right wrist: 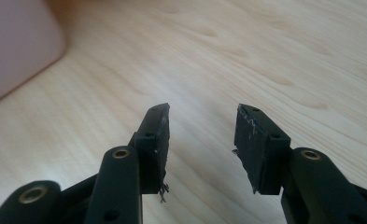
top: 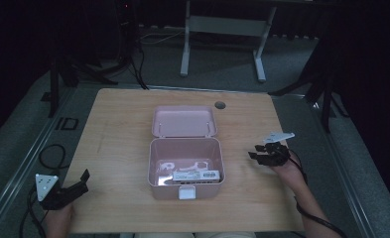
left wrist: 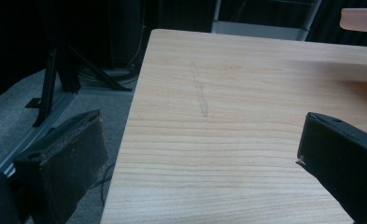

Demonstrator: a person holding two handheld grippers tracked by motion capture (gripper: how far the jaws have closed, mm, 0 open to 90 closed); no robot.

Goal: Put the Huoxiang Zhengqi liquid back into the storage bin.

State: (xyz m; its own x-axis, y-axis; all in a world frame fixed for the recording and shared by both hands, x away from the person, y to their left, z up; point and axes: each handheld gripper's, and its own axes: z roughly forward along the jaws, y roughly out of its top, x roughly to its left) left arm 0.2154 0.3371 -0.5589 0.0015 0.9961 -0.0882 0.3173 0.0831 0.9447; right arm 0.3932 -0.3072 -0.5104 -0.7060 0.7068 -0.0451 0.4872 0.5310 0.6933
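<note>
Centrally, bench [top: 123,114] carries open pink box [top: 185,186], lid [top: 183,121] flat behind. Box looks light, rigid, smooth plastic; best gripped at wall rim. Left gripper [top: 81,180] wide apart, empty; right gripper [top: 258,151] apart, empty, beside box.

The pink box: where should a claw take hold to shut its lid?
Probably the lid's far rim, coming from behind the pink box. The lid lies flung back past the hinge, so that free edge is the part to lift forward; the right claw is nearest.
</note>
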